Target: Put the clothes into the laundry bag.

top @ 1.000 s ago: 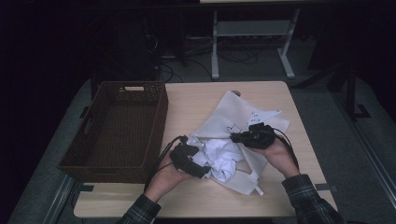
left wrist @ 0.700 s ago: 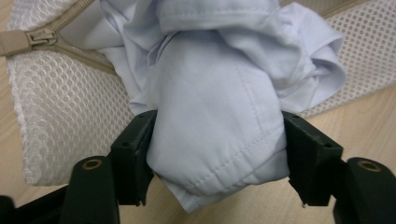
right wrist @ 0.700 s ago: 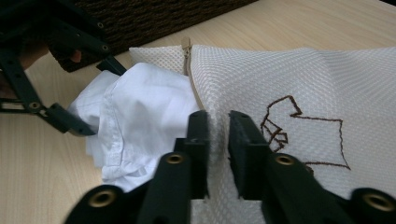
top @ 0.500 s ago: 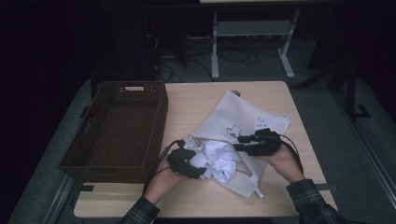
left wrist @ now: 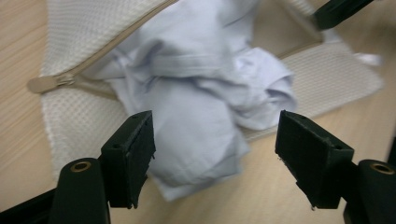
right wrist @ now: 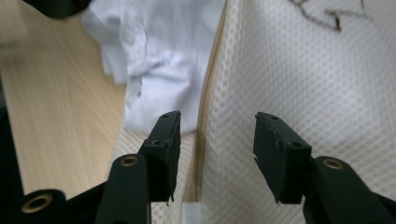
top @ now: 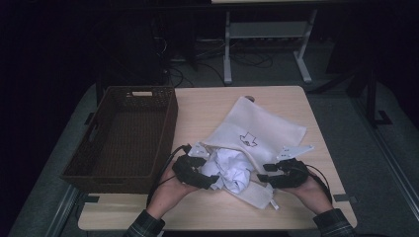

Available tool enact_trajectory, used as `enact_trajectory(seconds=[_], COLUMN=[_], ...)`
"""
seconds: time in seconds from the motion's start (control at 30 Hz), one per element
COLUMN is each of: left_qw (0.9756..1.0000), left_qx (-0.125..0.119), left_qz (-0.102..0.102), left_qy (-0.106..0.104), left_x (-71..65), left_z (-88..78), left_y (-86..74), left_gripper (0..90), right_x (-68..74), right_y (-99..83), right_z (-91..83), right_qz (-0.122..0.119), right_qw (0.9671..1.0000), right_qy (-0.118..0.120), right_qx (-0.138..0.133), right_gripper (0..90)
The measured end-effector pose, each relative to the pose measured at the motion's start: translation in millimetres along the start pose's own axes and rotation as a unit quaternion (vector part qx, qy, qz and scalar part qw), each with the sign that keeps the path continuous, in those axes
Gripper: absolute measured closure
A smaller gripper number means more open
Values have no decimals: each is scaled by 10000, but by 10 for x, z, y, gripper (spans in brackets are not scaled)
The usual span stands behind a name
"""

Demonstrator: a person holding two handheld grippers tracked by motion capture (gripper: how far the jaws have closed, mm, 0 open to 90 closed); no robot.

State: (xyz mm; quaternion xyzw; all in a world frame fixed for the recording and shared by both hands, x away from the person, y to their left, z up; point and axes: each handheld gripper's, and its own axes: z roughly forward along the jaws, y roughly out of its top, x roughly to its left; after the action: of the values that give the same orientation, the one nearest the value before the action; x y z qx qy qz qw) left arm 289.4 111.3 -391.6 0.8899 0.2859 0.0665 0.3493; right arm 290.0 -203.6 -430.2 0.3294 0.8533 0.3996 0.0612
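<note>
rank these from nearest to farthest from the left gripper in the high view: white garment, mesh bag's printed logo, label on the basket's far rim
From the left gripper:
1. White garment, crumpled right beside the jaws at the bag's open mouth.
2. Printed logo, up the mesh bag, toward the table's middle.
3. Label on the basket, at its far rim, left side.

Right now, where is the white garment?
In the high view the white garment lies bunched at the near middle of the table, spilling from the mesh bag, between the left gripper and right gripper.
</note>
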Motion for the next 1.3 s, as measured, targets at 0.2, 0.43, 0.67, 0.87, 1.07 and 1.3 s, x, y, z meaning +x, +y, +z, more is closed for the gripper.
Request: enact_trajectory(seconds=[0.2, 0.43, 0.67, 0.87, 1.07, 1.3], left_qw=[9991, 9979, 9973, 9981, 9985, 9985], left_qx=[123, 492, 634, 508, 376, -113], left_qz=[236, 326, 315, 310, 310, 456], left_qy=[-316, -264, -199, -169, -255, -292], left_x=[-250, -356, -369, -314, -288, -345], left_z=[128, 527, 774, 809, 813, 642], left_y=[25, -49, -64, -48, -40, 87], left_gripper=[281, 277, 295, 623, 862, 883], right_x=[-10, 14, 24, 33, 38, 42], right_y=[-46, -38, -34, -29, -21, -7], right_z=[86, 86, 70, 76, 72, 38], right_qz=[24, -48, -107, -166, -188, -211], right_qw=[9998, 9997, 9996, 9995, 9995, 9995], right_qy=[-131, -147, -131, -136, -150, -149], right_qx=[163, 202, 213, 217, 226, 189], right_gripper=[619, 801, 830, 829, 829, 836])
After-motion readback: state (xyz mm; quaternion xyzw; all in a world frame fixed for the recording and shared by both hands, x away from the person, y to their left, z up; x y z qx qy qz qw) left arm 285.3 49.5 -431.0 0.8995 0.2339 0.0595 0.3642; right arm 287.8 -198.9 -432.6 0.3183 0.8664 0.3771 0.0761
